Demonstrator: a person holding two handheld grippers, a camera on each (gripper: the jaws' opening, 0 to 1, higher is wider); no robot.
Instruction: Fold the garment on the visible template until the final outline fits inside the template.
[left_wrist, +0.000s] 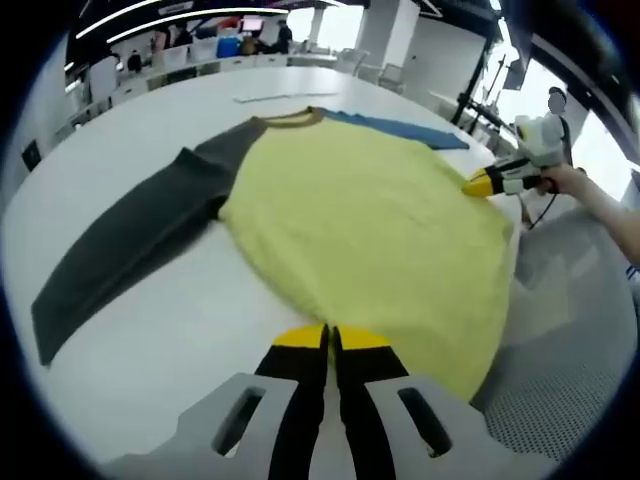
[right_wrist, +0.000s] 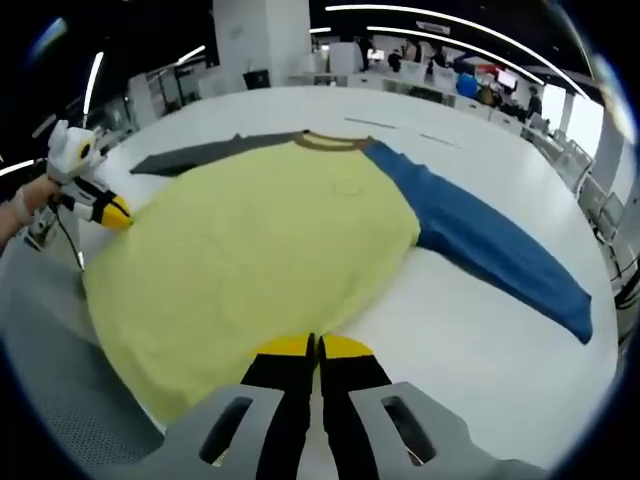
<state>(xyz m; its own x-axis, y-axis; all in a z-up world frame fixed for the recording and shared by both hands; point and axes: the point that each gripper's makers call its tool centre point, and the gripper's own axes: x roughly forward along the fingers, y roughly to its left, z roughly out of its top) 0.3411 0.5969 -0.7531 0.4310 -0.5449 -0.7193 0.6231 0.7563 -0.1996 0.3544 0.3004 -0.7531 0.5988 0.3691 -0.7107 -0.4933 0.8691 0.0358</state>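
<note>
Garment (left_wrist: 370, 220): long-sleeve shirt w/ yellow body, spread flat on white table (left_wrist: 150, 110), hem end toward both cameras & hanging partly over the near table edge. Left to right in left gripper view: dark grey sleeve (left_wrist: 130, 240) stretched out diagonally, then yellow body, then blue sleeve (left_wrist: 405, 128) just peeking at far side by the brown collar (left_wrist: 295, 118). Soft, light, floppy knit by the look — likely to drape & sag when lifted, drag on the tabletop, wrinkle easily; not fragile. Best pinched at edges: cuffs, shoulder seams, hem corners, thin single layer between the tips. Left gripper (left_wrist: 330, 338) w/ jaws closed together, yellow tips at hem edge; can't tell if any cloth is nipped. In right gripper view, right gripper (right_wrist: 312, 346) likewise closed, tips touching at the hem, grip on fabric unclear; blue sleeve (right_wrist: 500, 250) lies out to the right, well apart from the tips. No template outline made out in either view.
</note>
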